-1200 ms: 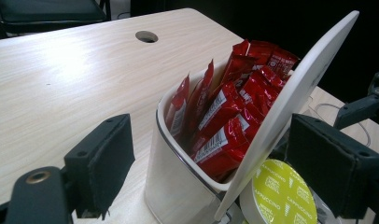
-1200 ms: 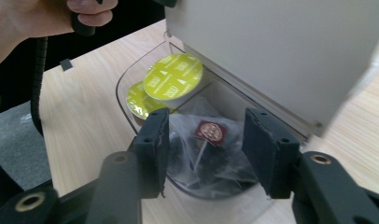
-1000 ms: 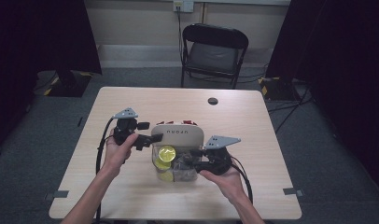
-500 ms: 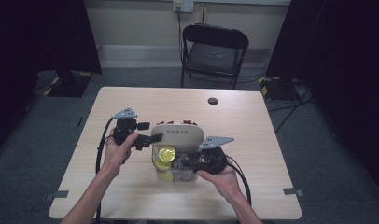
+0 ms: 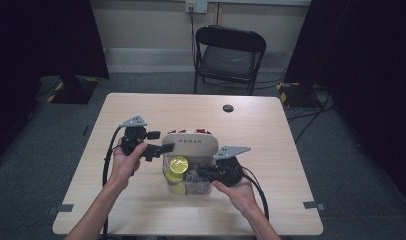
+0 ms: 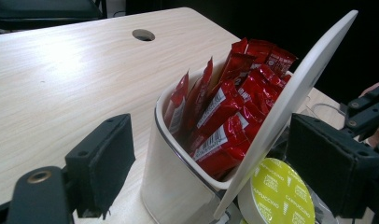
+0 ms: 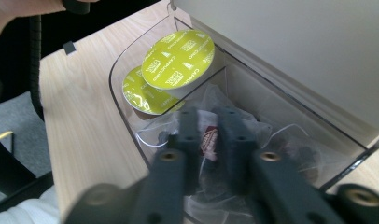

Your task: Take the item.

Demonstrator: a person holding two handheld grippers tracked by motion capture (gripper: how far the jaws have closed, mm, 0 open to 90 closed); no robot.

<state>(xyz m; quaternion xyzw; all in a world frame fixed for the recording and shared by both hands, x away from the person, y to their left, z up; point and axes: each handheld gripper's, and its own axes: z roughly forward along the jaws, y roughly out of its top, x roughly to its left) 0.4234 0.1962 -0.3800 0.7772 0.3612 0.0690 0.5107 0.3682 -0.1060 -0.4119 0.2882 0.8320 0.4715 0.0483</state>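
Right gripper (image 7: 210, 140) clenched on a small clear-wrapped tea bag (image 7: 209, 140) inside the clear plastic organiser box (image 5: 188, 172); left gripper (image 6: 197, 168) propping up the box's cream hinged lid (image 6: 290, 98).

Jaws of the right gripper just closed, pinching the dark tag of the bag amid a heap of similar clear packets in the box's near compartment. Two lime-green foil-topped coffee capsules (image 7: 178, 58) tilted in the same clear section, just beside the heap. Left gripper's black pads set either side of the raised lid edge; whether pressing it, cannot tell. Red foil sachets (image 6: 225, 107) standing upright in the white rear compartment behind the lid. Box resting mid-way on the pale wooden table (image 5: 271, 135).
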